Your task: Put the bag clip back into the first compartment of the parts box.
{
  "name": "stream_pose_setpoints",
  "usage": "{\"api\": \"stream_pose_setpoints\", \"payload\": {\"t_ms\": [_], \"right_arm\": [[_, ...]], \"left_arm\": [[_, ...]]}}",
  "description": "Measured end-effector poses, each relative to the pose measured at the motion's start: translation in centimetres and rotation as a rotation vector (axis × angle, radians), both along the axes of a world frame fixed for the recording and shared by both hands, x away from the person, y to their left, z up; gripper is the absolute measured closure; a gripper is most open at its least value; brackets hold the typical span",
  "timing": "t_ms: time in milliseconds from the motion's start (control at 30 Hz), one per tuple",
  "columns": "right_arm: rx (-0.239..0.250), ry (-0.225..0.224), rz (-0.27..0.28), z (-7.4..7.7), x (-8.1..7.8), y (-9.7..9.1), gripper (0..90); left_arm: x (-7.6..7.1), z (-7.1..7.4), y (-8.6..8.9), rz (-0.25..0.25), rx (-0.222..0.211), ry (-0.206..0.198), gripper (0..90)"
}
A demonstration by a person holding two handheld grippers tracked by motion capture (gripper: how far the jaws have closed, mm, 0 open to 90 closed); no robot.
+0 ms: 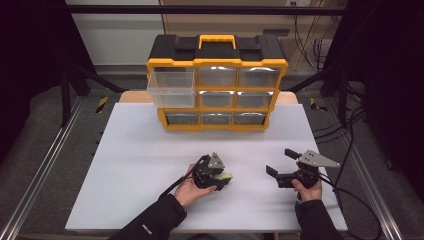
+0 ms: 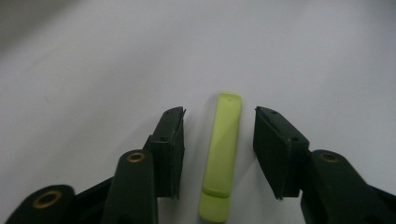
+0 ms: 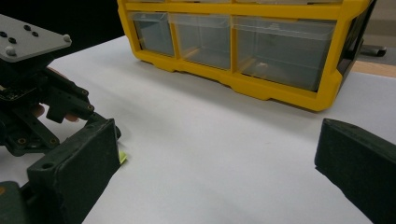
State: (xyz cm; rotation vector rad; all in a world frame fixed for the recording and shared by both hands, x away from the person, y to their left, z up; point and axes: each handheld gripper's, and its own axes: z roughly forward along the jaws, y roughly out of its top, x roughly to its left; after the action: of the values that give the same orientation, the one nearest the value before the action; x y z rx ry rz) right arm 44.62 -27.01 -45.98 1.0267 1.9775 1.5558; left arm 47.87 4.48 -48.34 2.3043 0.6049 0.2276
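In the left gripper view, a slim lime-green stick [image 2: 221, 156] is lying flat on the white table [image 2: 93, 70] between the two black jaws of the left gripper [image 2: 219, 140]. It is running lengthwise from six o'clock toward twelve, its far tip reaching slightly past the jaw tips. Both pads are standing a little clear of its long sides, with white table showing in each gap, so the jaws are partly open and are not pressing on the stick; it is lying slightly nearer the seven o'clock jaw than the four o'clock one.

In the high view, the left gripper [image 1: 223, 178] is sitting low over the near middle of the table [image 1: 125, 165], held by the person's left hand [image 1: 189, 189], with the green stick [image 1: 227, 176] peeking out at its three o'clock side. Well apart from it, further toward three o'clock, the right gripper [image 1: 278, 162] is resting in the right hand [image 1: 309, 190] with its jaws spread wide and nothing between them. In the right gripper view, those jaws [image 3: 215, 154] are framing bare table, and the left gripper is sitting at nine o'clock.

Farther off, toward twelve o'clock, a yellow-and-black drawer organiser [image 1: 217, 82] is standing upright at the far edge of the table. Its top-left clear drawer [image 1: 171, 89] is standing pulled out toward the person, while the other drawers are sitting flush.
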Motion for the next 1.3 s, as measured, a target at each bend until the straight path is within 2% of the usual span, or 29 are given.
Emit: {"api": "stream_pose_setpoints", "payload": {"t_ms": [33, 100, 800, 1300], "right_arm": [[0.000, 0.000, -0.001, 0.00, 0.00, 0.00, 0.4], [0.000, 0.000, -0.001, 0.00, 0.00, 0.00, 0.4], [-0.001, 0.000, -0.001, -0.01, 0.03, -0.01, 0.4], [0.004, 0.002, -0.002, 0.03, 0.00, -0.02, 0.4]], "left_arm": [[0.01, 0.05, 0.03, -0.004, -0.011, 0.014, 58.0], [0.01, 0.07, 0.03, -0.003, -0.014, 0.017, 60.0], [-0.02, 0.01, -0.04, 0.006, -0.006, 0.007, 75.9], [0.02, 0.06, 0.01, 0.015, -0.014, 0.014, 77.4]]}}
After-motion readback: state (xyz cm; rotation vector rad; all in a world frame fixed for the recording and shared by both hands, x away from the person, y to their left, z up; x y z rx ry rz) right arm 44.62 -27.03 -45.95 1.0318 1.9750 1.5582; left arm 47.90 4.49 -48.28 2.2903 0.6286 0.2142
